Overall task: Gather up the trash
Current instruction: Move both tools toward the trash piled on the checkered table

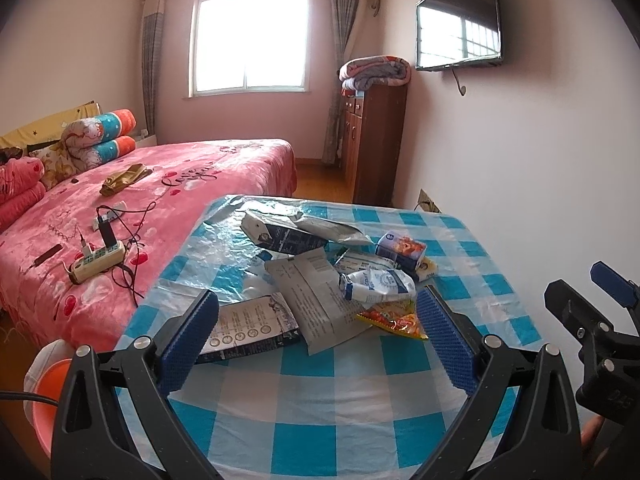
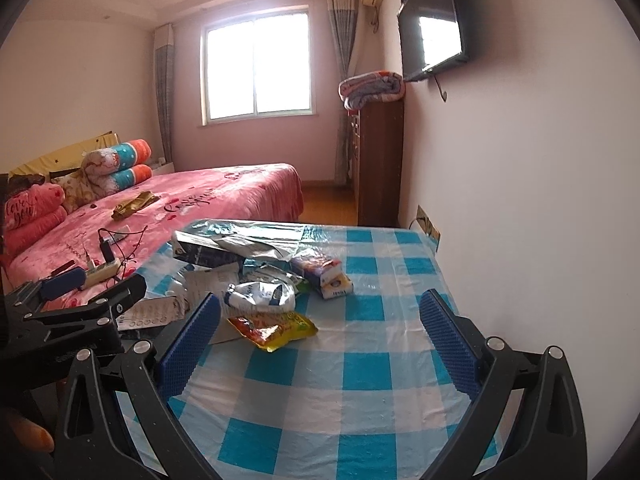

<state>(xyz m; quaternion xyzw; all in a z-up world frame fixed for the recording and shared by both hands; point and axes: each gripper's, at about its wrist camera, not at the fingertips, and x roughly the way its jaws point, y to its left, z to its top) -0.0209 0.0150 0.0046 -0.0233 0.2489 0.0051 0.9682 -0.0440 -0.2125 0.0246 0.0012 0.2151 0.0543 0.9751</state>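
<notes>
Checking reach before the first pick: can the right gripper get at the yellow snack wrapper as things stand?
Probably yes. The right gripper is open, and the yellow wrapper lies at the near edge of the pile with bare tablecloth before it.

near tablecloth (image 2: 340,392) bare; trash pile (image 1: 320,280) blocks beyond.

Left claw (image 1: 316,314) agape above wrapper pile (image 1: 320,280) on checkered table (image 1: 340,400).

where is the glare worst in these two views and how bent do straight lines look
Left wrist view: the window is blown out white, the television mirrors it, and the plastic-covered tablecloth shines near its far left corner. Right wrist view: the same window is overexposed; the wall edges bow and dark vignetting fills the corners.
</notes>
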